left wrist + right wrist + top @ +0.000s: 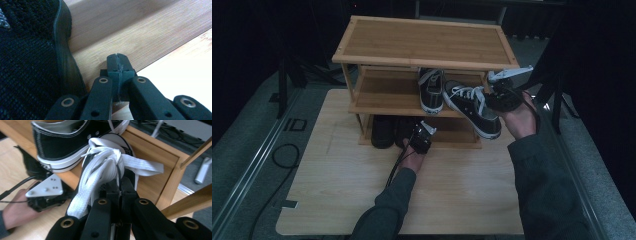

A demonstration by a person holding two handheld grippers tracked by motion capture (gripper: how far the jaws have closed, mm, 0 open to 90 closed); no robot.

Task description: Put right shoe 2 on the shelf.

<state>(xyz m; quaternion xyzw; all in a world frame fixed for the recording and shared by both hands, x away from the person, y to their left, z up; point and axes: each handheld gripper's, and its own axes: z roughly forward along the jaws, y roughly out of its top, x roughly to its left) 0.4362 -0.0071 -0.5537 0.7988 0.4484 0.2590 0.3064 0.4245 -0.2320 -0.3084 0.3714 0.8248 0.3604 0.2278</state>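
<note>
Sneaker (473,107): light, floppy canvas, hanging off the rack's (422,42) middle shelf at its right end.
Right gripper (119,185): clamped on its laces; firmer hold is the heel.
Left gripper (117,65): closed, empty.

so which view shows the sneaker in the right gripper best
The high view: the whole sneaker hangs tilted off the rack's middle shelf. The right gripper view has only its laces and tongue, gripped by the right gripper.

A bamboo shoe rack (422,42) stands on the wooden table (337,190); one sneaker (431,90) rests on its middle shelf.
</note>
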